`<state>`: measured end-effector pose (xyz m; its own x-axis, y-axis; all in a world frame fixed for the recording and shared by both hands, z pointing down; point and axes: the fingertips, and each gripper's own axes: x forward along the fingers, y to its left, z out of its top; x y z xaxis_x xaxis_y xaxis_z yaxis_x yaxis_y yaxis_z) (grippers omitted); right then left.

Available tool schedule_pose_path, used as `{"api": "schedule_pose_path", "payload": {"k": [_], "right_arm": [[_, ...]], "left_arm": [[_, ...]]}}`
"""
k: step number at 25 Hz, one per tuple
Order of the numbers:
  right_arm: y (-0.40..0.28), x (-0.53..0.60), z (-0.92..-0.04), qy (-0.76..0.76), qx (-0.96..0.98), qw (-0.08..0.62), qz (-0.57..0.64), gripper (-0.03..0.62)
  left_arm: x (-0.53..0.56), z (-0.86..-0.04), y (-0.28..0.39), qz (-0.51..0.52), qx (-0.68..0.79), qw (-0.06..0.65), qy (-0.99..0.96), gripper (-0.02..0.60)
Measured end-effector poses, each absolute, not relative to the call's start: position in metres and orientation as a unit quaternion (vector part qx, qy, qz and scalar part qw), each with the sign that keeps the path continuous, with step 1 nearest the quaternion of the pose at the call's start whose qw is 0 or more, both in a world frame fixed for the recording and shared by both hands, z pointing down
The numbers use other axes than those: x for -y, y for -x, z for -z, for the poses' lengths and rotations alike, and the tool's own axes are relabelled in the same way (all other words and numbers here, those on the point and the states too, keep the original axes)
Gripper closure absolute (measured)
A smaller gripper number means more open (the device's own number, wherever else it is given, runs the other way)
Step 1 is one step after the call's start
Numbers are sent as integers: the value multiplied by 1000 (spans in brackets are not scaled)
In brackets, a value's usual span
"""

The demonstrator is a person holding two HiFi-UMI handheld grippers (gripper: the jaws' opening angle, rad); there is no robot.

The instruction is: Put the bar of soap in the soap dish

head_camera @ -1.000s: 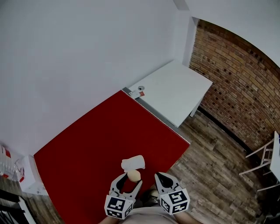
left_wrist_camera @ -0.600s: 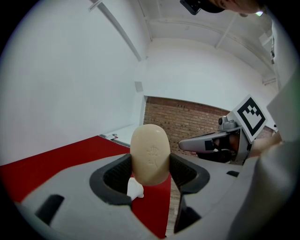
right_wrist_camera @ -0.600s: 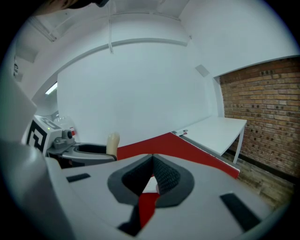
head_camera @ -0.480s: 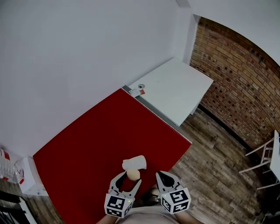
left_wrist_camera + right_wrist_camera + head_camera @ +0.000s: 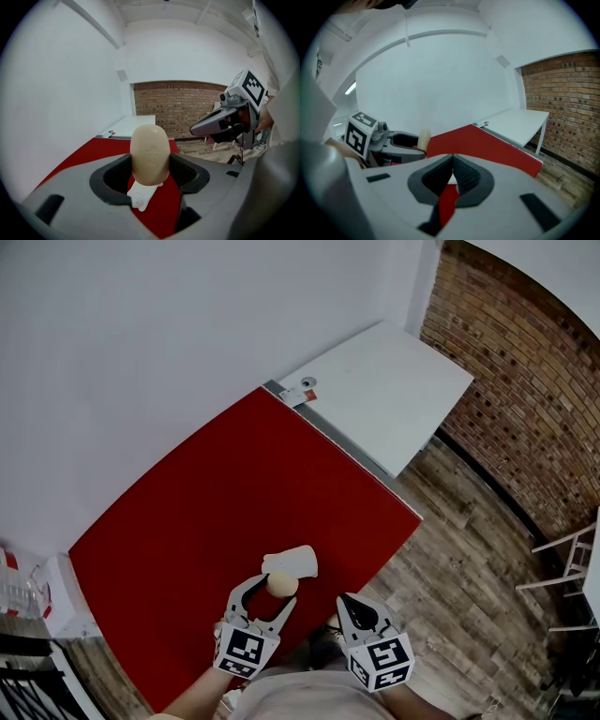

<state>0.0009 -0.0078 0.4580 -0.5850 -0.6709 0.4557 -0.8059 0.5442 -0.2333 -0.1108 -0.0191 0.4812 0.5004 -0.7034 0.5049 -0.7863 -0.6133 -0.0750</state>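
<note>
A beige oval bar of soap (image 5: pixel 281 585) stands on end between the jaws of my left gripper (image 5: pixel 272 590), which is shut on it. In the left gripper view the soap (image 5: pixel 150 154) hangs over the near end of the white soap dish (image 5: pixel 142 196). The dish (image 5: pixel 293 562) lies on the red table (image 5: pixel 206 502) near its front edge, just beyond the soap. My right gripper (image 5: pixel 352 606) hovers to the right, off the table edge, its jaws closed with nothing between them (image 5: pixel 452 176). It sees the left gripper (image 5: pixel 415 140) and the soap (image 5: pixel 424 138) at its left.
A white table (image 5: pixel 384 395) adjoins the red one at the far right, with a small tag (image 5: pixel 302 394) at the joint. White wall behind, brick wall (image 5: pixel 525 381) to the right, wooden floor (image 5: pixel 469 540) below. A white stand (image 5: pixel 56 606) sits at the left.
My left gripper has carried the soap forward, up to the near edge of the dish. The right gripper has stayed about where it was. The head view has tilted slightly.
</note>
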Motion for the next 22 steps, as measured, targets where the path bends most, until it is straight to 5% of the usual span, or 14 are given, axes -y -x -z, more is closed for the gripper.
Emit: {"api": "schedule_pose_path", "payload": {"k": [22], "right_arm": [[-3, 3, -515, -409, 851, 170, -282, 589]], "left_arm": [[60, -593, 100, -415, 211, 68, -882, 321]]}}
